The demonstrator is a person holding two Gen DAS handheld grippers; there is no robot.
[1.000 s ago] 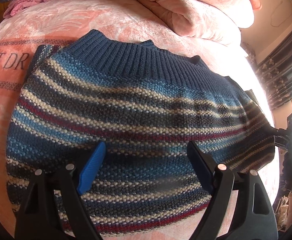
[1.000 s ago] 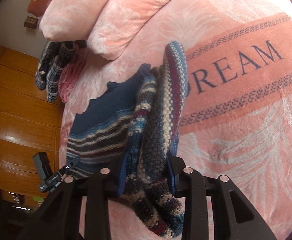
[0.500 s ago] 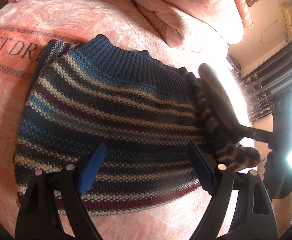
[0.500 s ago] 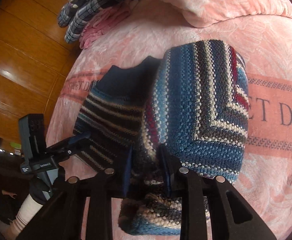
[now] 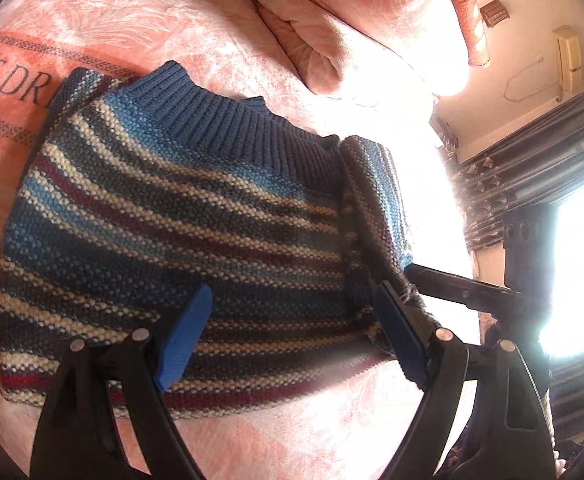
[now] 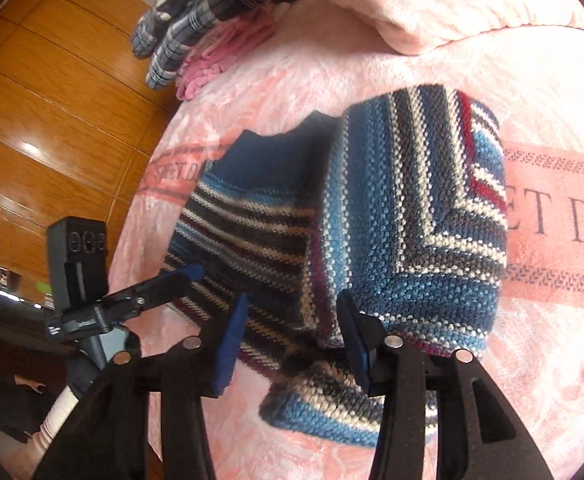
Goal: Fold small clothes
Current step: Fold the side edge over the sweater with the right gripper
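Left wrist view first: the striped knit sweater (image 5: pixel 163 216) is lying flat on the pink blanket (image 5: pixel 131 32), navy ribbed collar pointing up toward the rolled pink quilt (image 5: pixel 356 28). The left gripper (image 5: pixel 292 336) hovers over the bottom hem with its 2 blue-padded fingers spread wide and nothing between them, so it's not holding anything. Over on the right edge of the sweater, one side has been flipped over onto the body, and the right gripper (image 5: pixel 408 280) reaches in at that folded flap; the window glare is brutal there, so from this angle I honestly can't say whether it's pinching the knit or just touching it. Dark patterned curtains (image 5: pixel 532 172) hang by the bright window. Right wrist view: way clearer. The folded-over flap sits on top of the sweater (image 6: pixel 412 208), stripes meeting in a chevron, with the loose cuff end drooping down near the camera. The right gripper (image 6: pixel 292 344) has its jaws parted with a clear gap, the flap's lower edge lying between the blue pads without being squeezed. The left gripper (image 6: pixel 183 274) shows at the left, just over the sweater's far edge. A plaid garment (image 6: pixel 195 20) and a pink garment (image 6: pixel 223 56) are piled at the top, next to a wooden wardrobe (image 6: pixel 51 120).
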